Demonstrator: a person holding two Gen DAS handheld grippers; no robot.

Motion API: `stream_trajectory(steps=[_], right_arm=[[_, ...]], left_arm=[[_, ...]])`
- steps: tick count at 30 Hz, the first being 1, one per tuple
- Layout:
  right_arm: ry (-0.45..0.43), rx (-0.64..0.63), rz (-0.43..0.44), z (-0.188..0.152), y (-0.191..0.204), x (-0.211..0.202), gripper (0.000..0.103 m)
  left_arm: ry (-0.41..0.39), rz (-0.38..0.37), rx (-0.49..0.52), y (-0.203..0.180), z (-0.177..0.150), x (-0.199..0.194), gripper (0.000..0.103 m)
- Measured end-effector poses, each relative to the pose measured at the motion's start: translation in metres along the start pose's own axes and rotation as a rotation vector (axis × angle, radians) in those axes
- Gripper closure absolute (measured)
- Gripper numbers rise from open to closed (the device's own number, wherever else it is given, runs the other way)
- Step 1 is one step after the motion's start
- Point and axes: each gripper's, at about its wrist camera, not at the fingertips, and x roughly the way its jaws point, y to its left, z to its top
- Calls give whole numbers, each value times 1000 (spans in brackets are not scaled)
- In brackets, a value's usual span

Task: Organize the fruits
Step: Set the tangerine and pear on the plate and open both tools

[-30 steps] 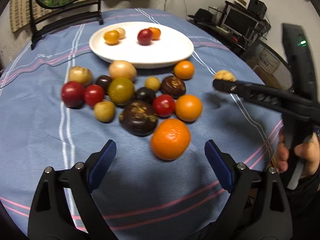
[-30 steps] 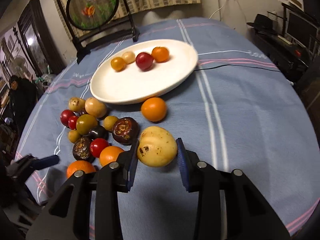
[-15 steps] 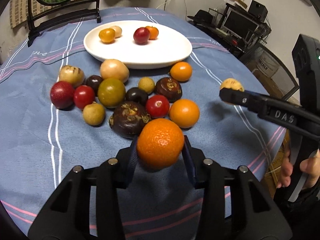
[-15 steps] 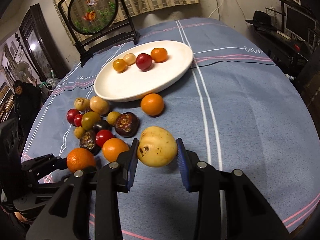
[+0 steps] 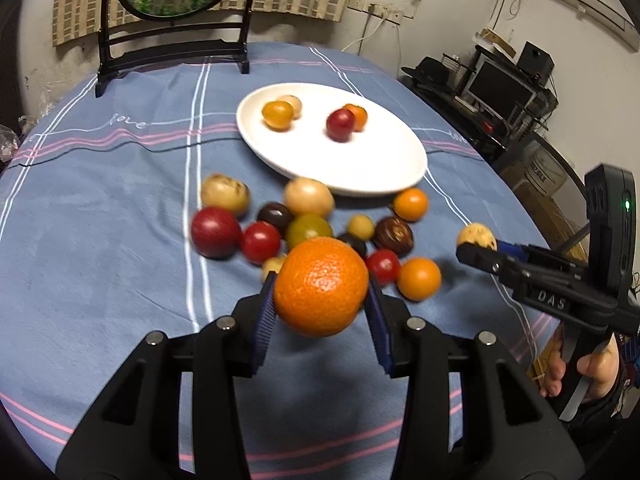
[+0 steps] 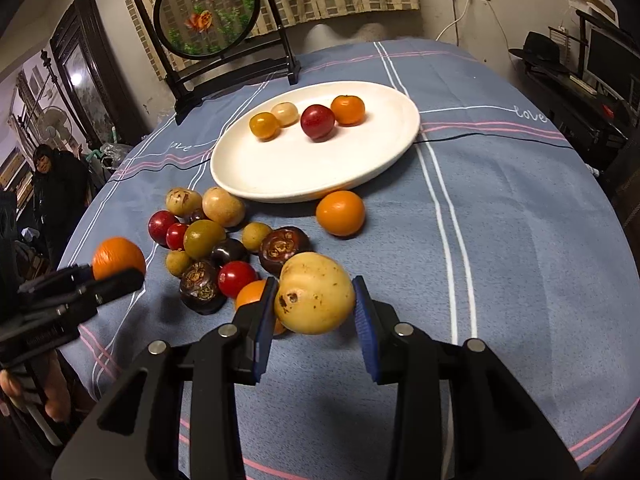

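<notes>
Fruit lay in a loose cluster (image 6: 224, 248) on the blue striped cloth of the counter (image 6: 500, 220), just in front of a white plate (image 6: 312, 168). Four small fruits sat on the far part of that plate: a yellow-orange one (image 6: 264, 125), a pale one (image 6: 285, 113), a dark red one (image 6: 317, 121) and an orange one (image 6: 348, 109). One small orange (image 6: 340, 213) rested just beside the plate's near rim. The left gripper (image 5: 320, 312) had its blue fingers (image 5: 266, 320) clenched on a large orange (image 5: 321, 286), held clear of the cloth above the cluster's near edge. The right gripper (image 6: 316, 320) gripped a yellow pear-like fruit (image 6: 315, 293) with brown specks, also off the cloth. A round framed screen (image 6: 208, 12) on a black stand stood at the counter's far side.
</notes>
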Motion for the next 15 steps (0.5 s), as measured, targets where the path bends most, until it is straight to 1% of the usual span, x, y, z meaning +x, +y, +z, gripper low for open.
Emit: stream_trajectory(steps=[2, 6, 8, 10, 15], right_arm=[[-3, -3, 4, 3, 2, 1, 66], [-1, -44, 8, 21, 8, 7, 66], [0, -71, 7, 38, 10, 11, 66], [-2, -87, -6, 54, 9, 15, 66], [4, -111, -30, 112, -1, 40, 66]], left_arm=[[1, 7, 8, 1, 9, 0, 61], [-8, 15, 40, -1, 39, 7, 60], [-8, 16, 54, -4, 58, 16, 60], [4, 2, 55, -5, 83, 29, 60], [34, 10, 71, -9, 145, 72, 60]])
